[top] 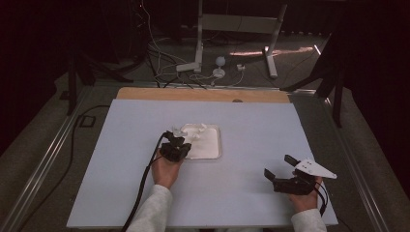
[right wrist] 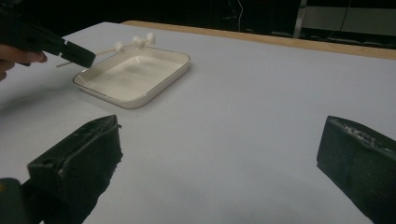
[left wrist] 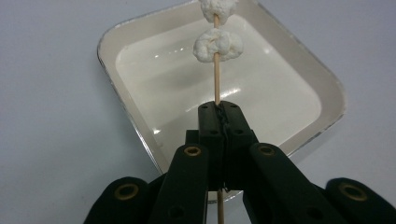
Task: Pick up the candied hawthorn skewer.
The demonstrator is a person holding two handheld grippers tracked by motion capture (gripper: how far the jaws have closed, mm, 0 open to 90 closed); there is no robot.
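My left gripper (left wrist: 219, 109) is shut on a thin wooden skewer (left wrist: 216, 74) that carries white marshmallows (left wrist: 218, 44). It holds the skewer over a shallow white tray (left wrist: 140, 135) with nothing lying in it. From above, the left gripper (top: 175, 140) sits at the tray's (top: 212, 154) left edge, with the marshmallows (top: 181, 130) over the tray's far left corner. The right gripper view has the skewer's marshmallows (right wrist: 137, 41) above the tray (right wrist: 154, 88) at far left. My right gripper (top: 278, 166) is open near the table's front right, its jaws wide apart with nothing between them.
A light blue-grey board (top: 251, 125) covers the table, with a wooden strip (top: 203, 94) along its far edge. Beyond it, a white stand (top: 198, 43) and cables (top: 164, 72) sit on the floor. Metal rails (top: 43, 159) flank the table.
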